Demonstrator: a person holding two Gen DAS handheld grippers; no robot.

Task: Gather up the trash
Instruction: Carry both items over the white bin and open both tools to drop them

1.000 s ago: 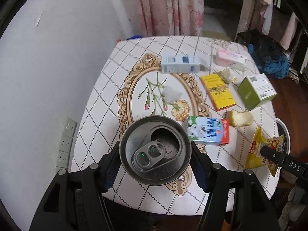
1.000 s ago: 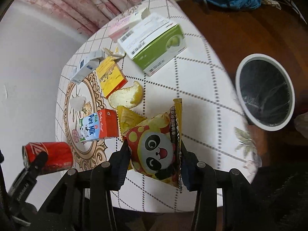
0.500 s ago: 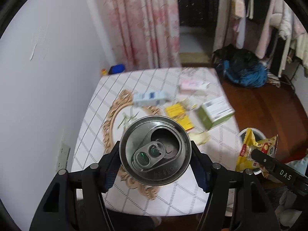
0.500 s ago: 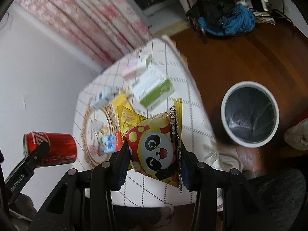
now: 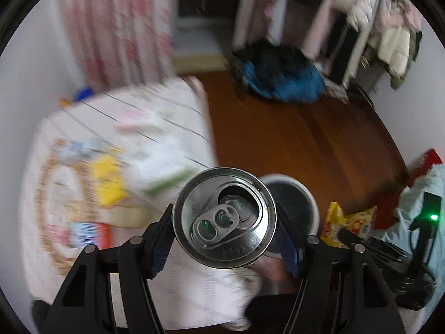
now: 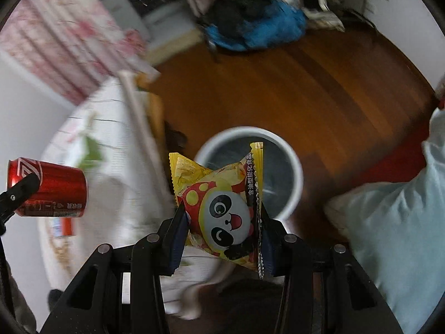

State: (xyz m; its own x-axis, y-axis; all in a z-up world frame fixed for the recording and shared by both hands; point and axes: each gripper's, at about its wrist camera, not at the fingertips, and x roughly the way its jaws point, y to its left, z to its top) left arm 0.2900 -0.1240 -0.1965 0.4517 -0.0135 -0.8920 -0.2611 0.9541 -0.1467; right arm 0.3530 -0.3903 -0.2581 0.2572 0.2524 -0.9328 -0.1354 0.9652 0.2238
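Left wrist view: left gripper (image 5: 224, 222) clamped on an opened soda can (image 5: 224, 217), mouth end toward the camera, blue finger pads pressed to both sides. The can is held in the air, overlapping the near rim of a white-rimmed trash bin (image 5: 306, 192) on the wooden floor (image 5: 292, 128). Table (image 5: 178, 144) with blurred cartons at left. Snack bag visible at lower right. Right wrist view: right gripper (image 6: 222, 231) clenched on a yellow panda snack bag (image 6: 222, 208), held upright in front of the bin (image 6: 294, 167). Red can (image 6: 51, 188) at left edge, in the other gripper. Pale blue cloth (image 6: 397, 222) at right.
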